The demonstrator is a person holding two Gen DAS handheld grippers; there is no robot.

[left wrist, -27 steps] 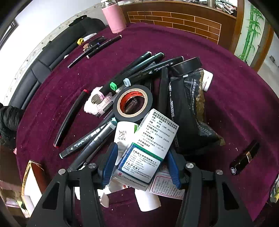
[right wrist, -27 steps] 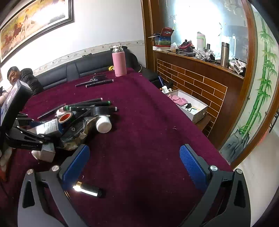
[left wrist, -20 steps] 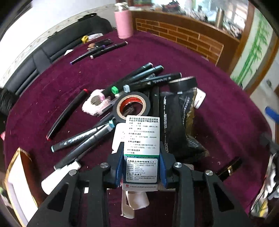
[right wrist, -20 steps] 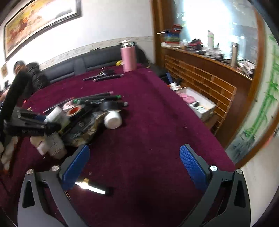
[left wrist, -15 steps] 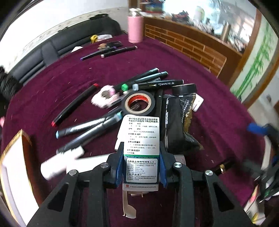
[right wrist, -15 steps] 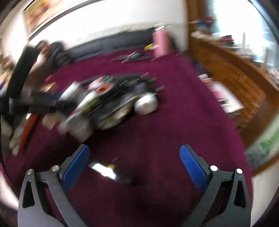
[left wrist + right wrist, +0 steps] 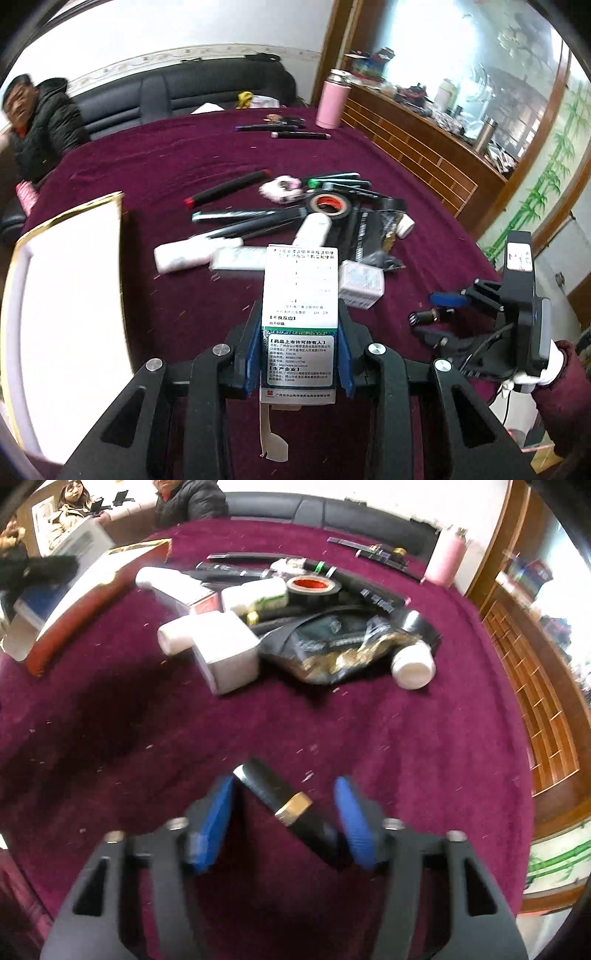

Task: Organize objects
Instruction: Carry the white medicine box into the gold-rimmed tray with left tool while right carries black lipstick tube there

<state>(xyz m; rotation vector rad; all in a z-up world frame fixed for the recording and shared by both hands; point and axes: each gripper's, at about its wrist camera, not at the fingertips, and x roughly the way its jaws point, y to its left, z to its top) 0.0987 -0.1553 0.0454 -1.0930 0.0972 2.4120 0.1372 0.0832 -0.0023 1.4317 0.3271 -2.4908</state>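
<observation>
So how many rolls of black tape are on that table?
2: one with a red core in the pile's middle, one all-black roll by the black pouch. The pile may hide more.

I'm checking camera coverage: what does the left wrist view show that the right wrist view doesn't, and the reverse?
Left wrist only: the left hand-held gripper shut on the white and green printed medicine box, lifted above the maroon tablecloth.

Right wrist only: the right hand-held gripper, open around the black lipstick tube with gold band, which lies diagonally between its blue pads.

Both: the black tape roll with red core and pink thermos bottle.
</observation>
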